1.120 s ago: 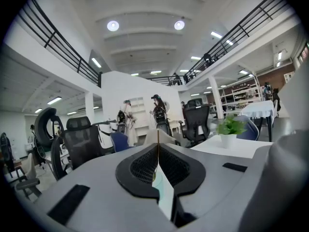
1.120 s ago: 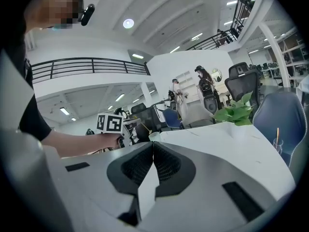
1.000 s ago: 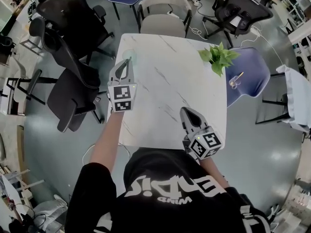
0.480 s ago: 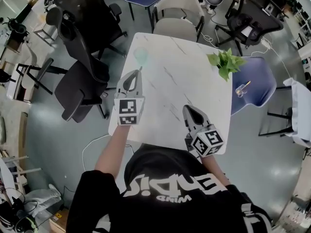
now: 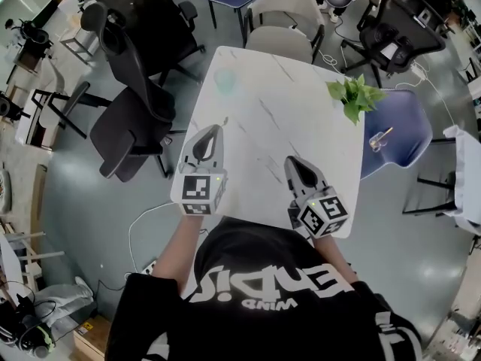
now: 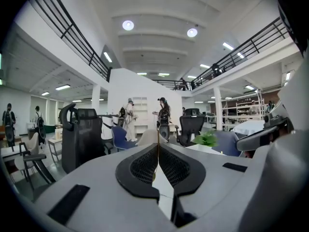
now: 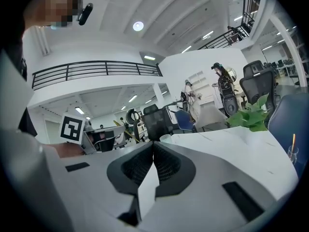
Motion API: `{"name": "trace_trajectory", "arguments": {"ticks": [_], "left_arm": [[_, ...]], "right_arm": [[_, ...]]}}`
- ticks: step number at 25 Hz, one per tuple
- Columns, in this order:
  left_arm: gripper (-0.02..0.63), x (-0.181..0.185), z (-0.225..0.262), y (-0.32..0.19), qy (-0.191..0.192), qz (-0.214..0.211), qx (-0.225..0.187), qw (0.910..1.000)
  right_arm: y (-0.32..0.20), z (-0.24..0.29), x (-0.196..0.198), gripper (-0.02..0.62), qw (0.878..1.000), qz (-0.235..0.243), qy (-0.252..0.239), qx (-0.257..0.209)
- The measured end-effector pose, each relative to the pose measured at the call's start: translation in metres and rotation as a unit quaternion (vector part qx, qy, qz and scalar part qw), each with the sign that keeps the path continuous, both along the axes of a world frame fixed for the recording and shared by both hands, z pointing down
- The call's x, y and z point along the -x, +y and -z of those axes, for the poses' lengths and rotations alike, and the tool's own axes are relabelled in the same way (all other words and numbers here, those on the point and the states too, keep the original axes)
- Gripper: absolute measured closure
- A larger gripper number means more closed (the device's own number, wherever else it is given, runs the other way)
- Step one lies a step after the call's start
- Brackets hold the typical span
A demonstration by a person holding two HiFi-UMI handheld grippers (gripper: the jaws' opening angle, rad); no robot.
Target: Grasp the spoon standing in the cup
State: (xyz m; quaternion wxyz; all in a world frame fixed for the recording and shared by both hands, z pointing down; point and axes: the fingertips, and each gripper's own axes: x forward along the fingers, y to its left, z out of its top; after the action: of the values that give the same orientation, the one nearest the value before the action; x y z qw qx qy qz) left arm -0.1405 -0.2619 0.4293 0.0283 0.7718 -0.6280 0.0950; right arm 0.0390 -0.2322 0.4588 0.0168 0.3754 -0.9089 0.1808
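Seen from above, a person in a black printed shirt (image 5: 263,292) stands at the near edge of a white marble-veined table (image 5: 301,119), the left gripper (image 5: 222,123) and right gripper (image 5: 289,161) both held over that near edge, each with its jaws pressed together. The spoon (image 5: 382,133) stands tilted in a small clear cup (image 5: 376,143) that rests off the table, on the seat of a blue chair (image 5: 406,119) at the table's right side, well apart from either gripper. A leafy green plant (image 5: 353,96) sits at the table's far right corner and a pale green cup (image 5: 225,80) near its far left corner. Black office chairs (image 5: 143,89) line the left side and beige chairs (image 5: 282,43) the far end, on a grey-green floor (image 5: 90,224). The hall is open-plan, with a black-railed mezzanine (image 6: 72,33), round ceiling lights (image 6: 128,25) and people standing in the distance (image 6: 129,120).
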Motion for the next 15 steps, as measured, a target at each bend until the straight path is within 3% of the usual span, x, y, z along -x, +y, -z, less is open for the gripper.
{"name": "trace_trajectory", "arguments": {"ticks": [8,15], "left_arm": [[0.588,-0.019,0.003,0.032,0.024,-0.026,0.008,0.9993],[0.588,-0.022,0.0,0.058,0.032,-0.021,0.021,0.999]], "right_arm": [[0.001,0.001,-0.007,0.583,1.0,-0.006,0.0,-0.001],[0.005,0.0,-0.01,0.583,1.0,-0.007,0.002,-0.004]]}}
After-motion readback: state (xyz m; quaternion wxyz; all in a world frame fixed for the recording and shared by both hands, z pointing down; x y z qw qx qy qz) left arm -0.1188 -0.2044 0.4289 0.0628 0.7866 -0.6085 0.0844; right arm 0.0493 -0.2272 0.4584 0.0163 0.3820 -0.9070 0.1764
